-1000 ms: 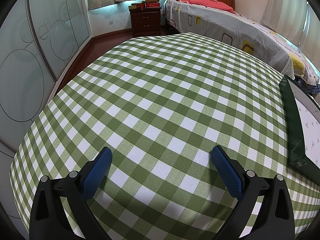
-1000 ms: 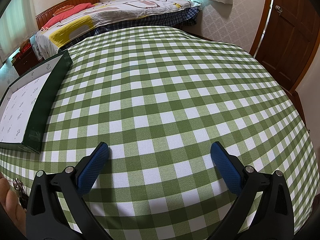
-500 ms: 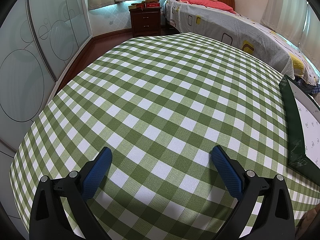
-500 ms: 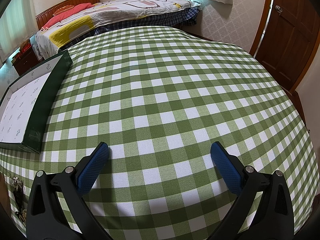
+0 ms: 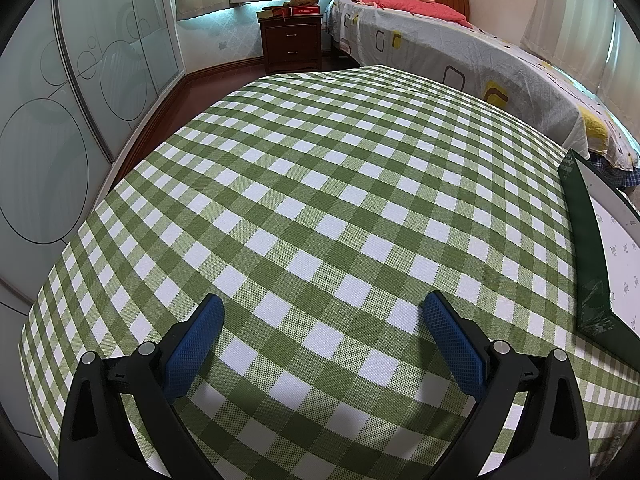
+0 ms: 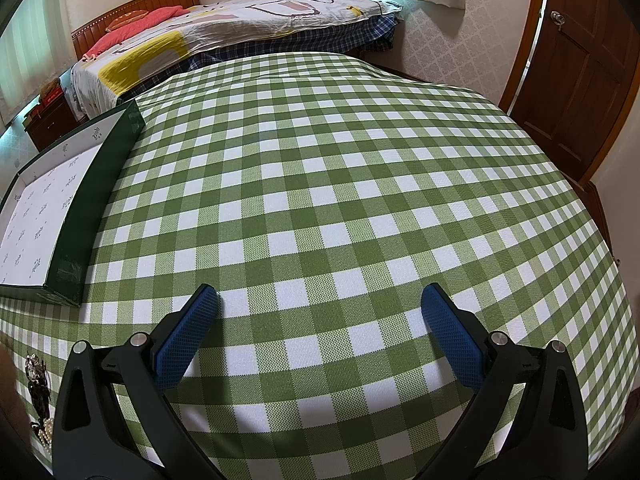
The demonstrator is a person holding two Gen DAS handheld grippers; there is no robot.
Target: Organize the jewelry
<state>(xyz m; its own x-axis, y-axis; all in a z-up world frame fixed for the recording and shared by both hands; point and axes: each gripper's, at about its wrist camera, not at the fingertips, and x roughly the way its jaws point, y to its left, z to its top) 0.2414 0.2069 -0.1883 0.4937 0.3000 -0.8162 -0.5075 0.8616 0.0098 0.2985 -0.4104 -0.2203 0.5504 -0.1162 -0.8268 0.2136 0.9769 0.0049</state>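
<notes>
A shallow dark green box (image 6: 100, 184) with a white printed lining lies on the checked tablecloth, at the left of the right wrist view; its edge (image 5: 582, 248) shows at the far right of the left wrist view. A small pile of jewelry (image 6: 38, 392), dark pieces with a string of pearls, rests near the table's front edge at the lower left, partly behind my right gripper's frame. My right gripper (image 6: 320, 312) stands open over bare cloth, well right of the pile. My left gripper (image 5: 322, 320) is open too, nothing between its blue fingers.
The green-and-white checked table (image 5: 320, 184) fills both views. Behind it stands a bed (image 6: 240, 12), a wooden nightstand (image 5: 290, 42) and glass wardrobe doors (image 5: 60, 120) on the left. A brown door (image 6: 580, 60) is at the far right.
A hand at the lower left of the right wrist view has drawn back, leaving the jewelry pile lying on the cloth. Neither gripper has moved.
</notes>
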